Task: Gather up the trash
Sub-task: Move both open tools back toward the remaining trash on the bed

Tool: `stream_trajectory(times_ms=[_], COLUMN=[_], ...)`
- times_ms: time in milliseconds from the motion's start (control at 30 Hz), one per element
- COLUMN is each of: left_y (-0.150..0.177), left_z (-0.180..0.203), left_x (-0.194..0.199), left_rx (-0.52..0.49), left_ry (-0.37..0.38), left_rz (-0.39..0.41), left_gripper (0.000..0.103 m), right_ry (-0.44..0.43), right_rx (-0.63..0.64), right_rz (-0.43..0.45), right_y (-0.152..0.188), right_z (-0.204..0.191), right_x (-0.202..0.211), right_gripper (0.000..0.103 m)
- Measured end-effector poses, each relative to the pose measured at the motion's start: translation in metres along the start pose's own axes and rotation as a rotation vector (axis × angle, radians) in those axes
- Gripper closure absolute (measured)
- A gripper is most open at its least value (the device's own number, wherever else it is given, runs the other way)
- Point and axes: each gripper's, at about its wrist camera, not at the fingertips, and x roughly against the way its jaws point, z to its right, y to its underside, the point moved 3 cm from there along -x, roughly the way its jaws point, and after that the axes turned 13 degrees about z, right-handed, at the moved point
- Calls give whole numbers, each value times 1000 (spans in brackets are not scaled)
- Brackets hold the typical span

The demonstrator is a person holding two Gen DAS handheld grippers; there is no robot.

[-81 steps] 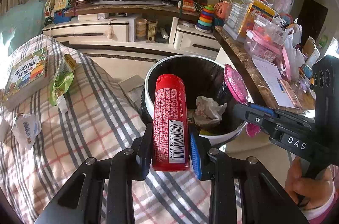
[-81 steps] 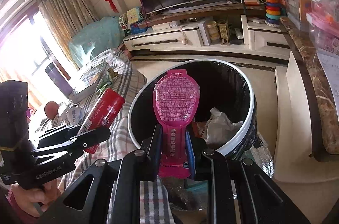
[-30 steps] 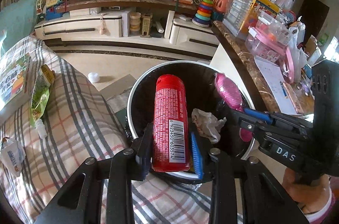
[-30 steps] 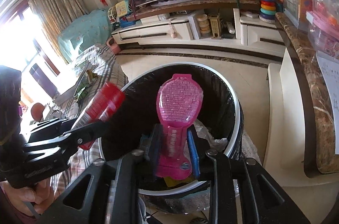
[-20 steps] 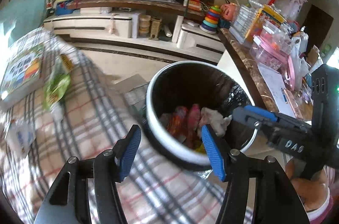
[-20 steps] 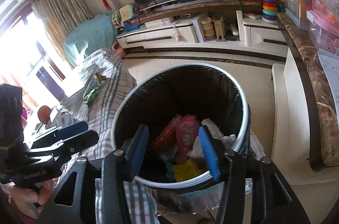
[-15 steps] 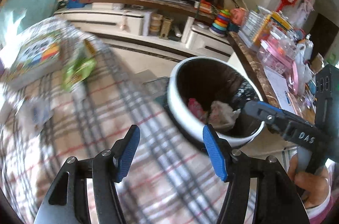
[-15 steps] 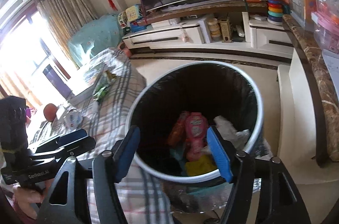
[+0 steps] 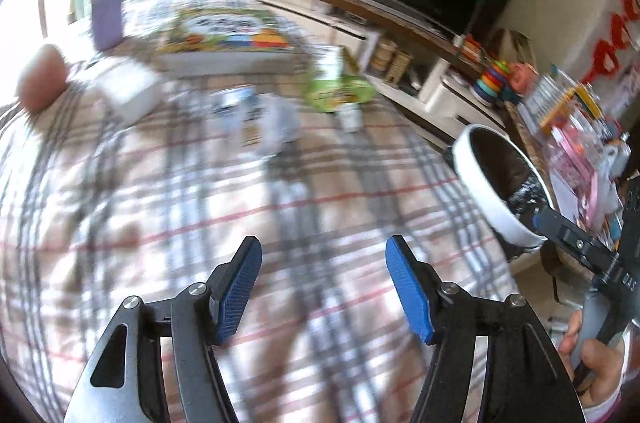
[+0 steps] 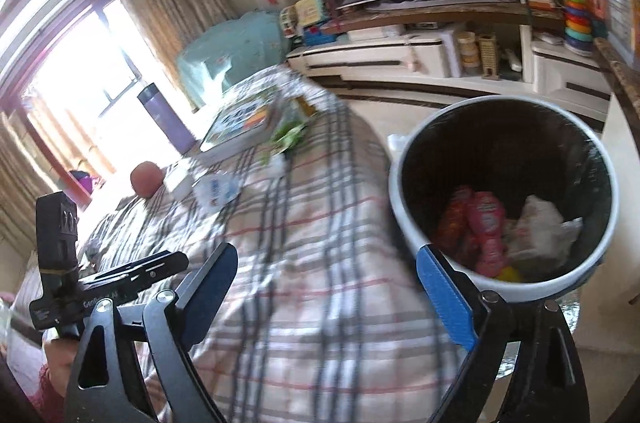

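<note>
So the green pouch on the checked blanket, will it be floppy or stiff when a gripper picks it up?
Probably floppy: the green pouch lies flat and looks like thin soft packaging. Its white cap is likely the stiffest part. It seems nearly empty, so light, though blur hides detail.

one bin [image 10: 404, 215]; perhaps three wrappers [image 9: 338, 91]

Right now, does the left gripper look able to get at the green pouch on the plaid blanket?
Probably yes. The left gripper is open and empty, facing across the plaid blanket toward the green pouch. Only bare blanket and a white wrapper off to one side lie between.
</note>
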Motion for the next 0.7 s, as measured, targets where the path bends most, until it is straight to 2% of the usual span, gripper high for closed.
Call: stream_trajectory(times_ms=[367,700], left_y=[-3,-13], left_z=[-58,-86], left_x=[36,29], left_rx=[83,122], left_ry=[-85,-131], left_rz=[34,39], left_gripper=[37,35], right_ry=[-77,-128], right_rx=[41,74], right_rz=[-79,-96], right_y=[26,28], right_z=[-55,-85], right_x=[-36,-67], right_gripper=[9,9])
